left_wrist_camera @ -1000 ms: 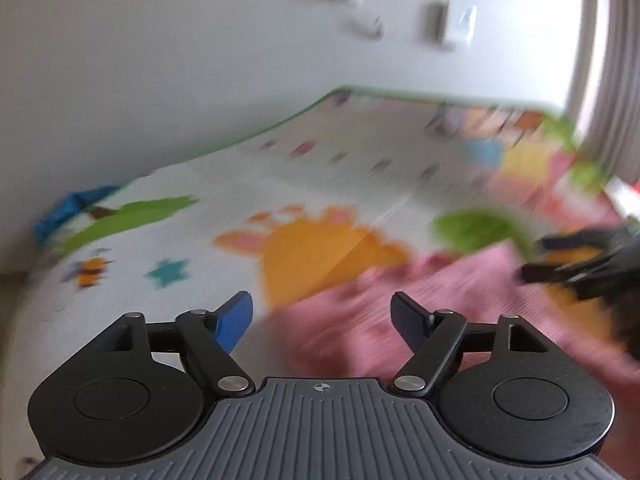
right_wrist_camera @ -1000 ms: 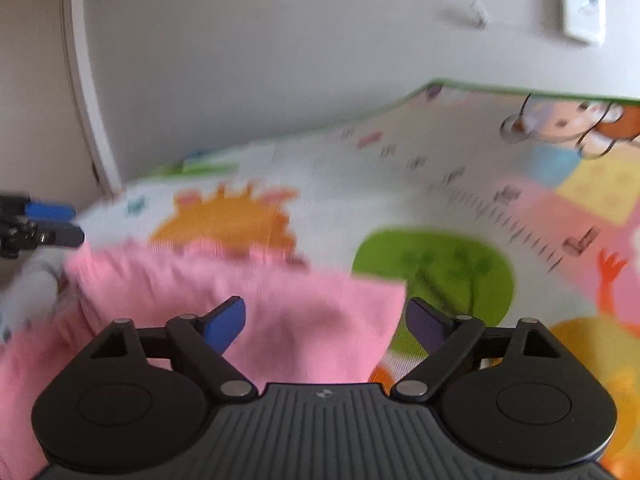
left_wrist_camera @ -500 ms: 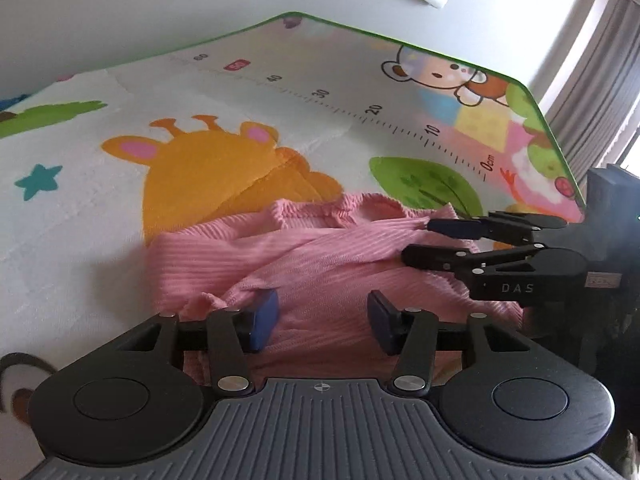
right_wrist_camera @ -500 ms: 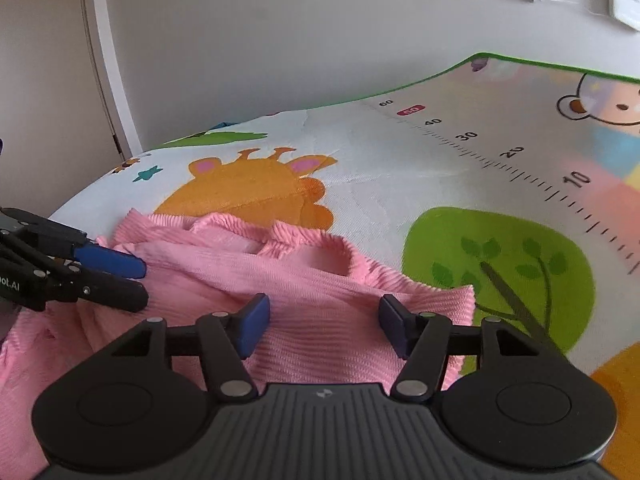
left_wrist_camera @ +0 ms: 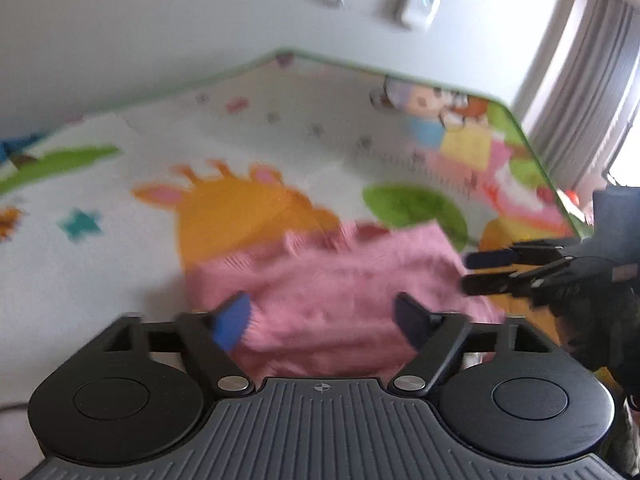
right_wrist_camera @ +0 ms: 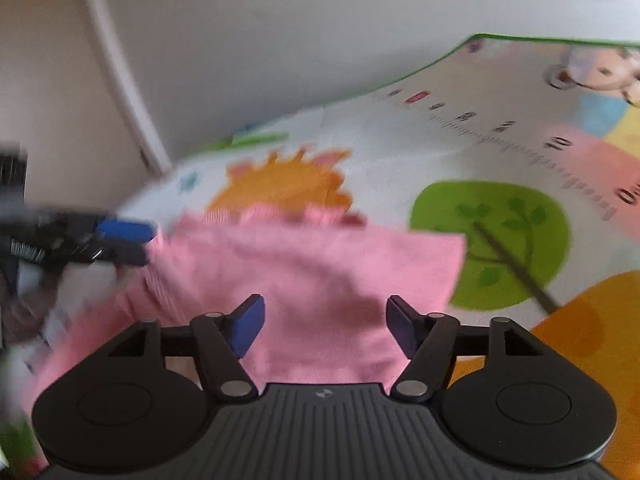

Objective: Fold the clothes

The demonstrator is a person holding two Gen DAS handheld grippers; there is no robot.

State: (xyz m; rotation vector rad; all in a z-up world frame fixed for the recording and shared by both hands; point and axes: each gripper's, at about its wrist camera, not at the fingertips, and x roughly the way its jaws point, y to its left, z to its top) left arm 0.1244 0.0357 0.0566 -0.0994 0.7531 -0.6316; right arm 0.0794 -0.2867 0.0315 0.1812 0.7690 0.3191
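A pink ribbed garment (left_wrist_camera: 332,284) lies bunched on the cartoon play mat (left_wrist_camera: 120,208), over the orange giraffe print. My left gripper (left_wrist_camera: 324,318) hangs open over its near part, holding nothing. In the right wrist view the same pink garment (right_wrist_camera: 320,272) lies flat under my right gripper (right_wrist_camera: 324,326), which is open and empty too. Each view shows the other gripper from the side: the right one (left_wrist_camera: 504,274) at the garment's right edge, the left one (right_wrist_camera: 116,242) at its left edge. Both views are blurred by motion.
The mat carries a green tree print (right_wrist_camera: 492,240), a ruler strip (right_wrist_camera: 520,144) and a bear picture (left_wrist_camera: 432,108). A white wall (left_wrist_camera: 160,20) with sockets (left_wrist_camera: 416,8) stands behind it. Grey curtains (left_wrist_camera: 592,80) hang at the right.
Both grippers have opened wider than half a second ago and have lifted and tilted up from the garment. The pink garment lies flatter on the mat than a second ago.
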